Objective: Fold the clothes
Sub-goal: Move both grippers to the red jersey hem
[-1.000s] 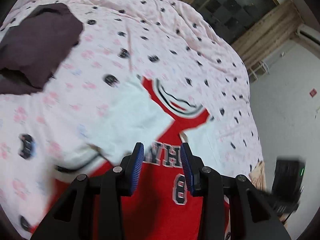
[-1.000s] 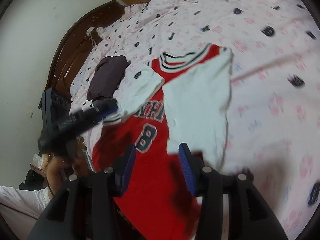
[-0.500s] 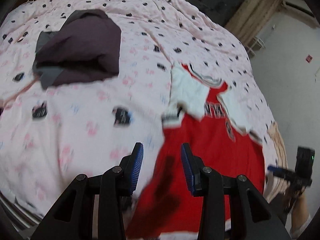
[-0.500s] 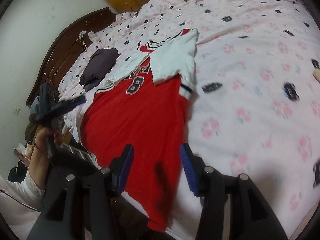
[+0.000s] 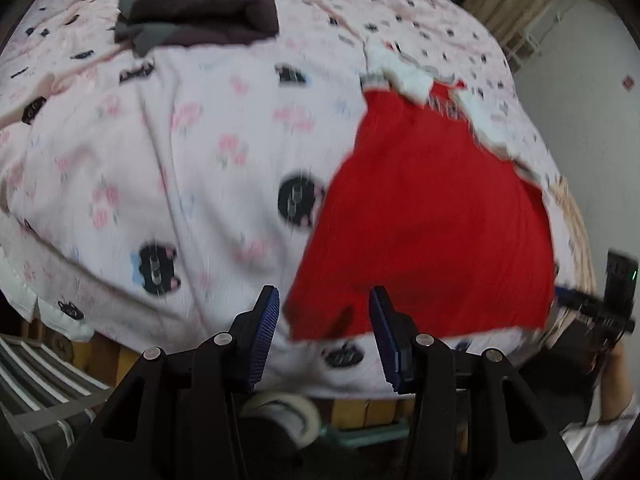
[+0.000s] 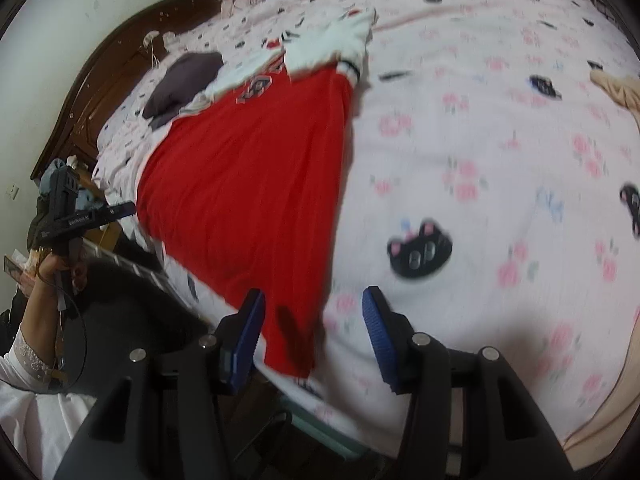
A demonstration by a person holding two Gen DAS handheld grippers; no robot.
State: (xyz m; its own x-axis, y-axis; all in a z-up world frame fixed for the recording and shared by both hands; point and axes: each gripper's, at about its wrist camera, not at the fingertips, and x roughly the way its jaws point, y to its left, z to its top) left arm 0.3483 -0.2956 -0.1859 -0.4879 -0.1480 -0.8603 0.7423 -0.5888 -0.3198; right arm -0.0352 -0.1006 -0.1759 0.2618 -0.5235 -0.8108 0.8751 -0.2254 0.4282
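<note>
A red jersey (image 5: 432, 216) with white sleeves folded inward lies flat on the pink patterned bedspread (image 5: 160, 152). My left gripper (image 5: 324, 320) is open and empty, hovering over the jersey's near left hem corner. The jersey also shows in the right wrist view (image 6: 248, 176). My right gripper (image 6: 312, 324) is open and empty, over the jersey's near right hem corner. The other gripper shows at each view's edge: the right one (image 5: 600, 308), the left one (image 6: 72, 216).
A folded dark purple garment (image 5: 200, 8) lies at the far left of the bed, also in the right wrist view (image 6: 184, 80). A beige cloth (image 6: 616, 88) lies at the right edge. A dark wooden headboard (image 6: 100, 80) stands behind. The bed's front edge is below both grippers.
Both grippers pulled back from the jersey's sleeves and chest to the hem at the near bed edge. The sleeves stay folded inward.
</note>
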